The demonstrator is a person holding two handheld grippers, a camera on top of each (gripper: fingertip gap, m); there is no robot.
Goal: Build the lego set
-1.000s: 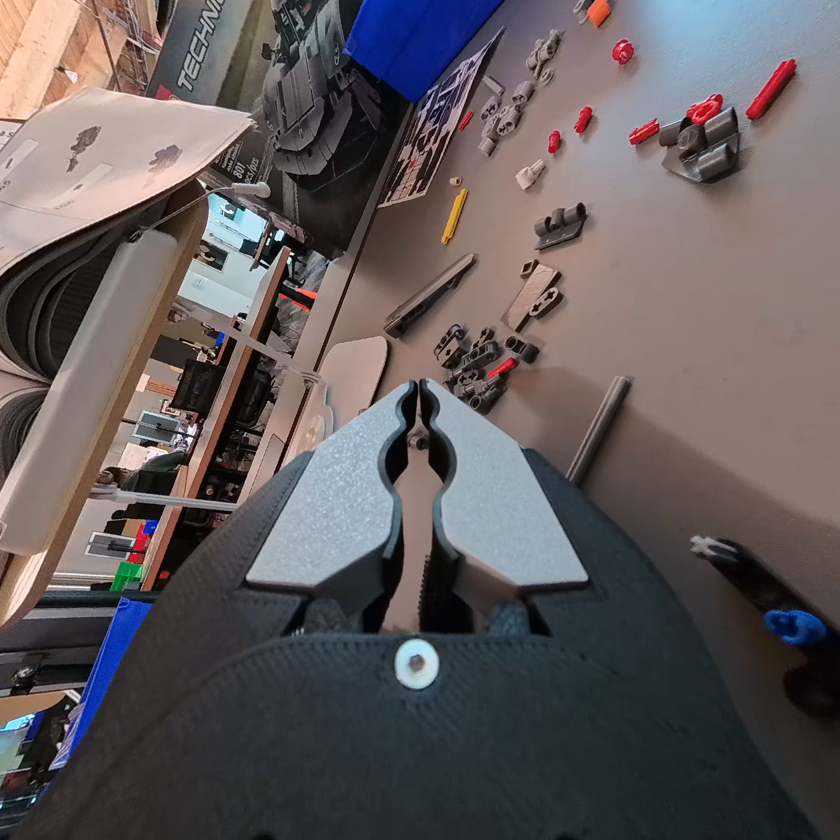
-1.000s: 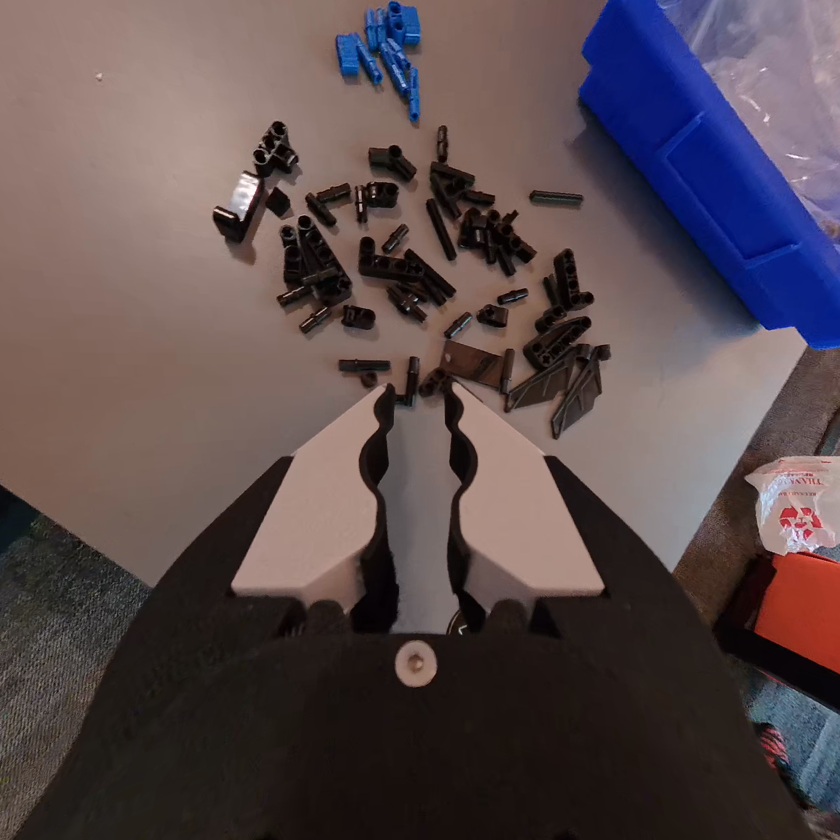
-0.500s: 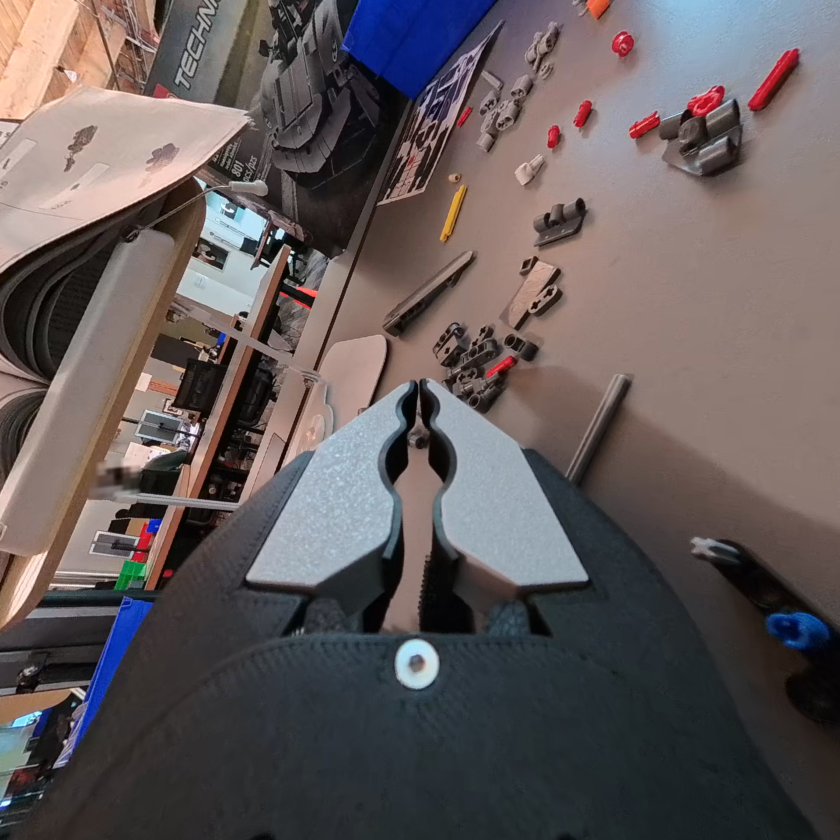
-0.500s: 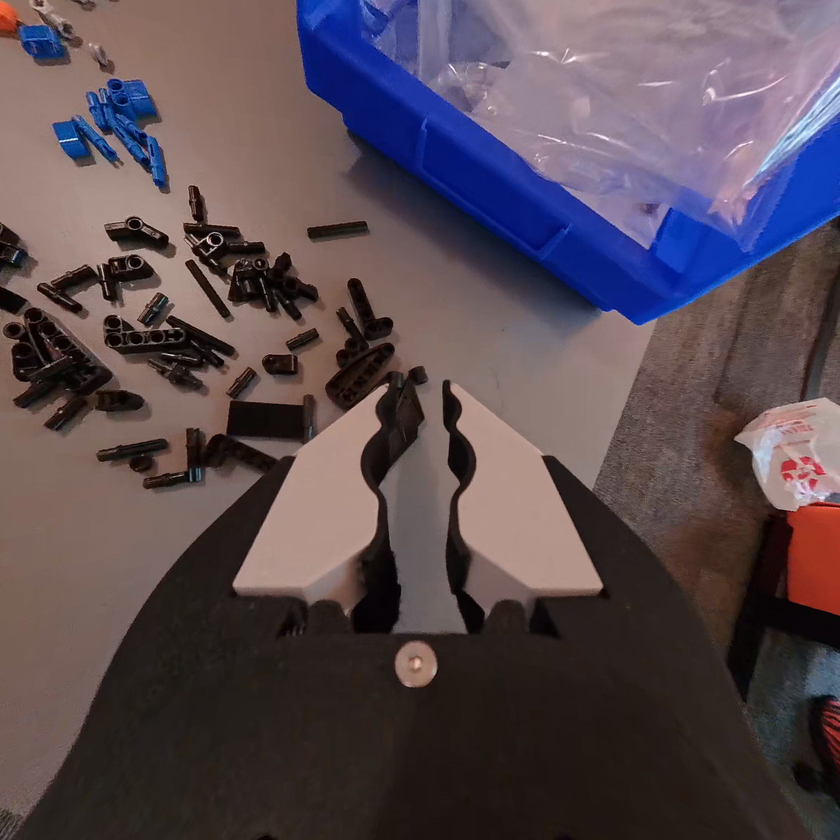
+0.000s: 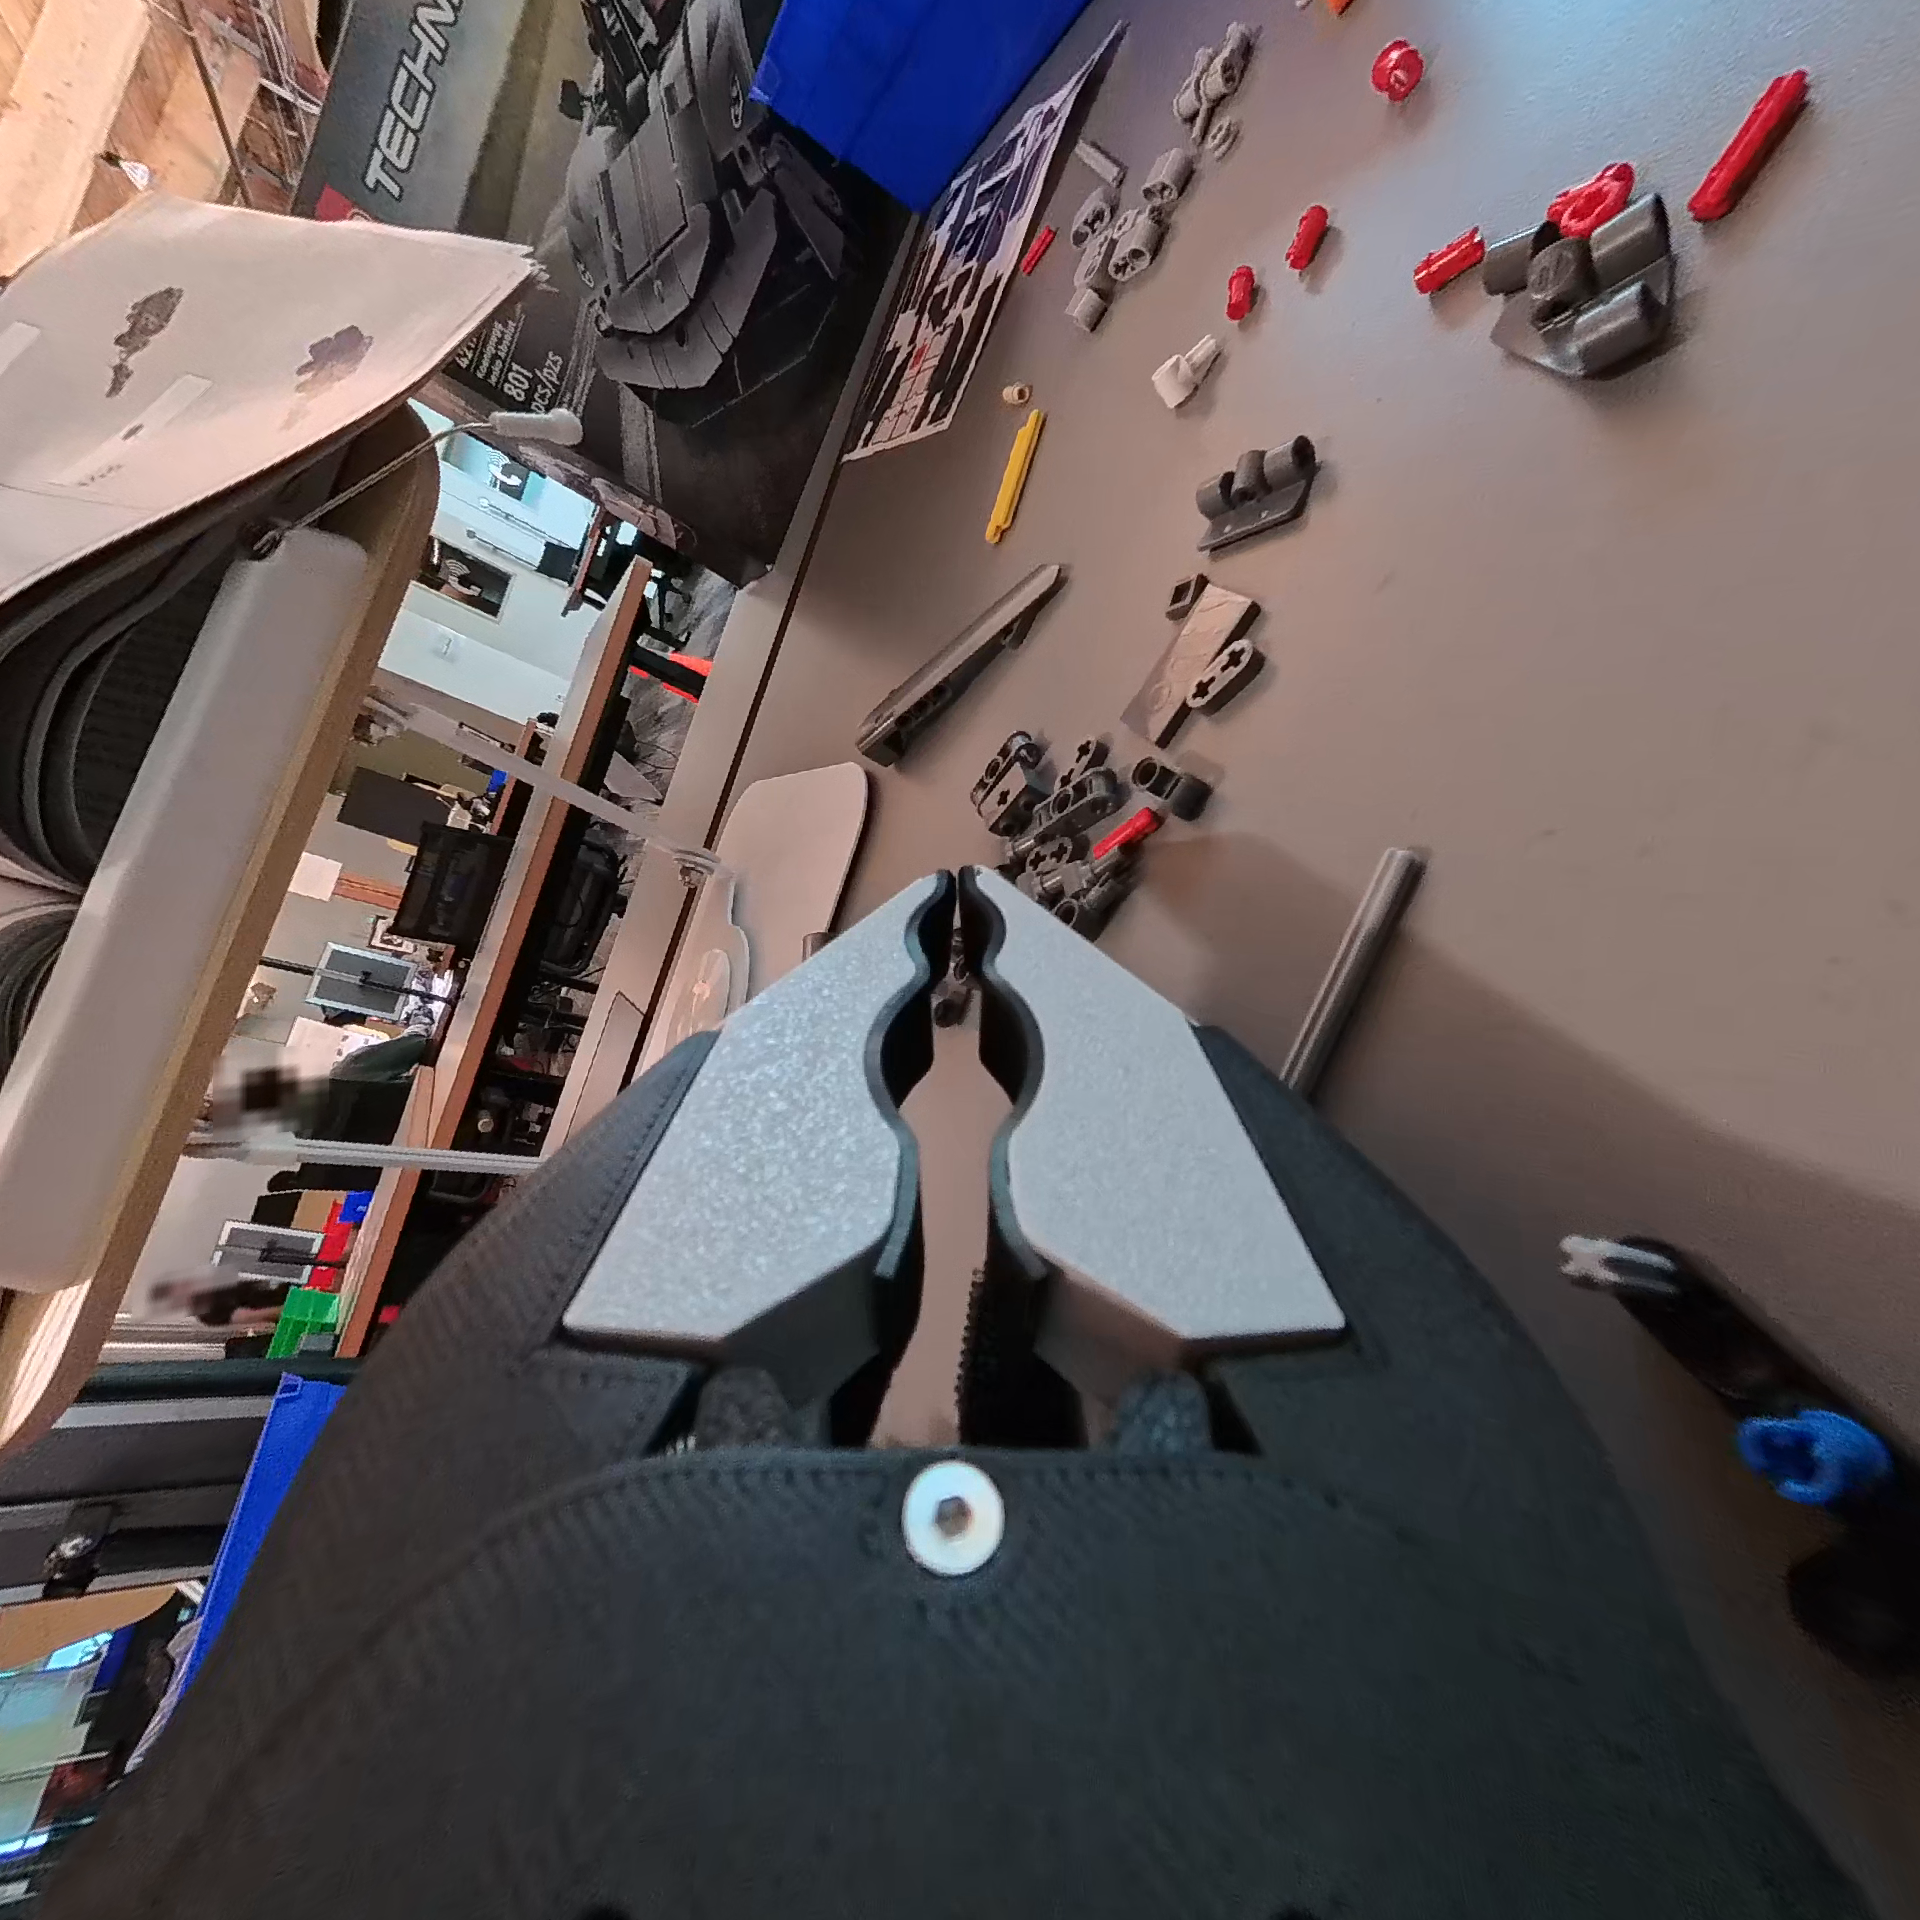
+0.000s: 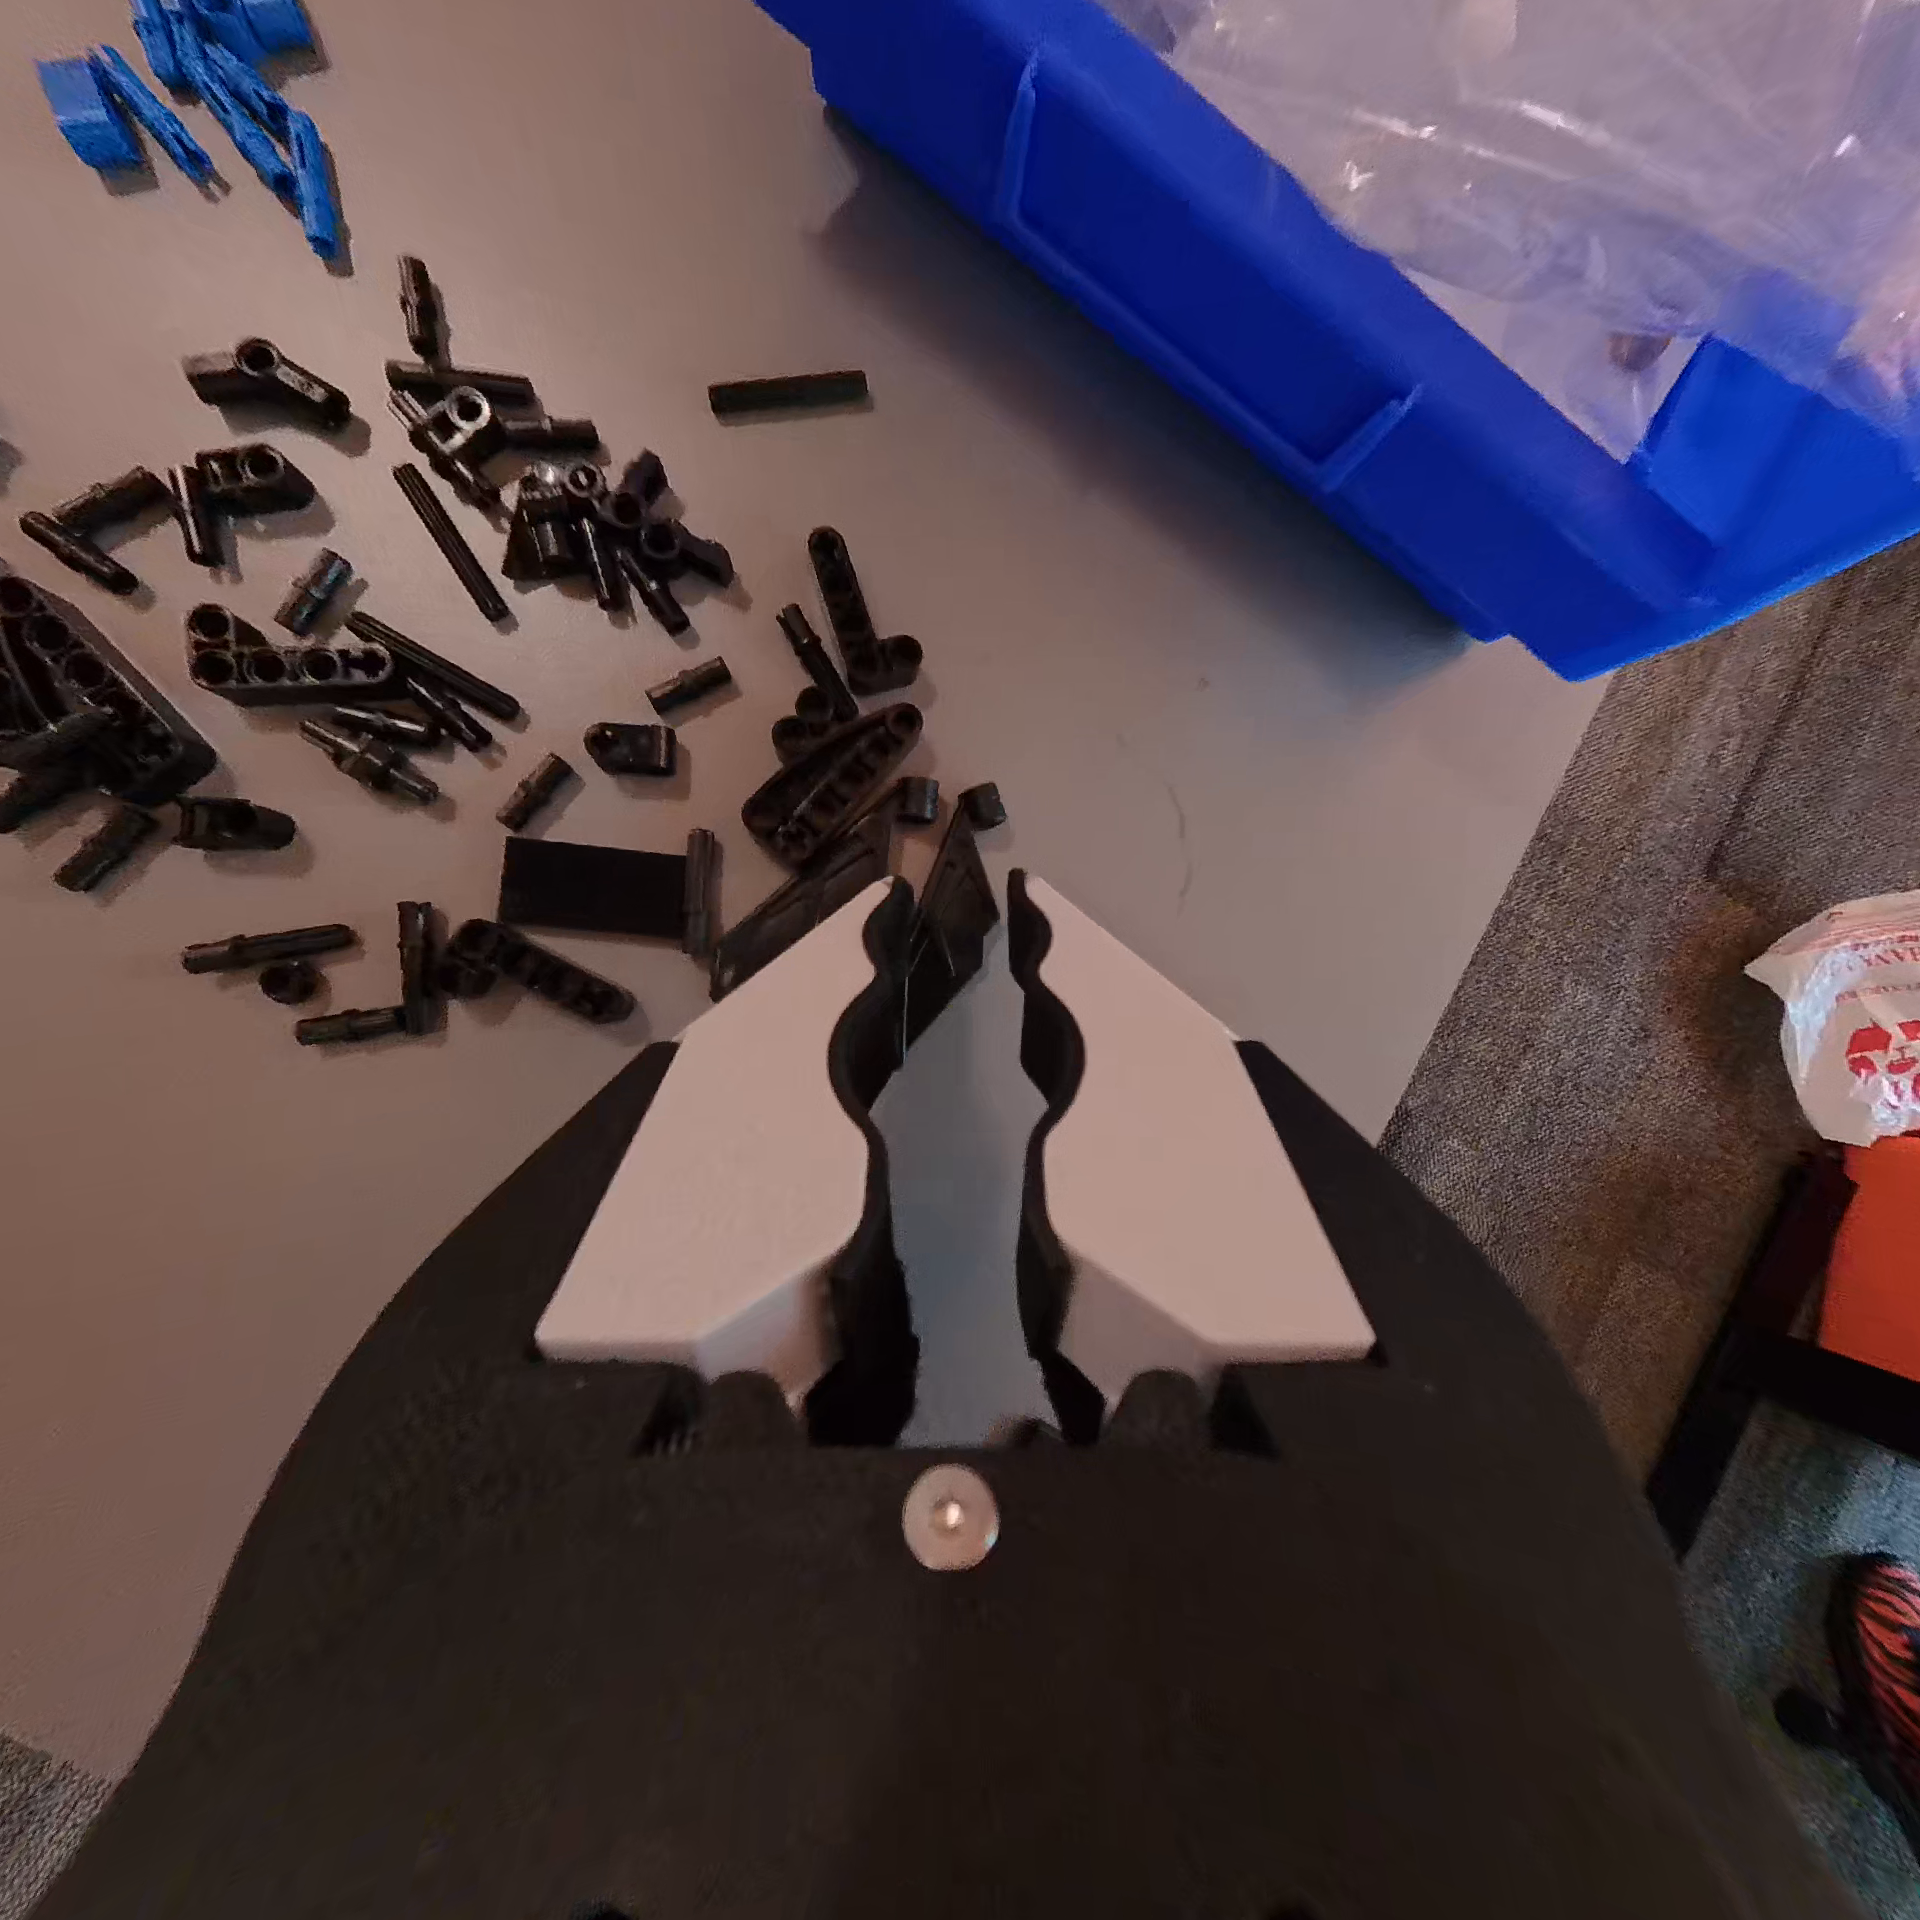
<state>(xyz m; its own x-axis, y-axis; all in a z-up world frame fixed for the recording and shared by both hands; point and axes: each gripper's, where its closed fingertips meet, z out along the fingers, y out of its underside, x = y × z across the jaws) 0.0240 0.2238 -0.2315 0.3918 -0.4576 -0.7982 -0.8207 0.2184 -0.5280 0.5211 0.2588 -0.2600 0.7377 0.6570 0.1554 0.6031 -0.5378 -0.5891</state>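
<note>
Left hand-held gripper (image 5: 957,902): we see its two tips meeting, closed on a small dark grey pin (image 5: 951,992) that sits in the notch just behind the tips.
Ahead of the left hand-held gripper: a heap of dark grey toy building pieces (image 5: 1070,831) lies on the table (image 5: 1558,831) just beyond its tips, with a small red pin (image 5: 1127,831) among them.
To its right: a grey rod (image 5: 1351,966) lies flat on the table, near the right finger.
Farther ahead: red pieces (image 5: 1745,145), a yellow stick (image 5: 1013,476) and a printed sheet (image 5: 956,270) are spread well apart.
Right hand-held gripper (image 6: 951,883): we see its fingers standing apart. A black wing-shaped panel (image 6: 961,904) lies between them, close against the left finger; a gap shows between it and the right finger, so we count nothing as gripped.
To the left of the right hand-held gripper: a scatter of black building pieces (image 6: 447,665) on the table, blue pieces (image 6: 197,94) beyond them.
Ahead and to its right: a blue bin (image 6: 1299,343) holding clear plastic bags (image 6: 1558,156).
</note>
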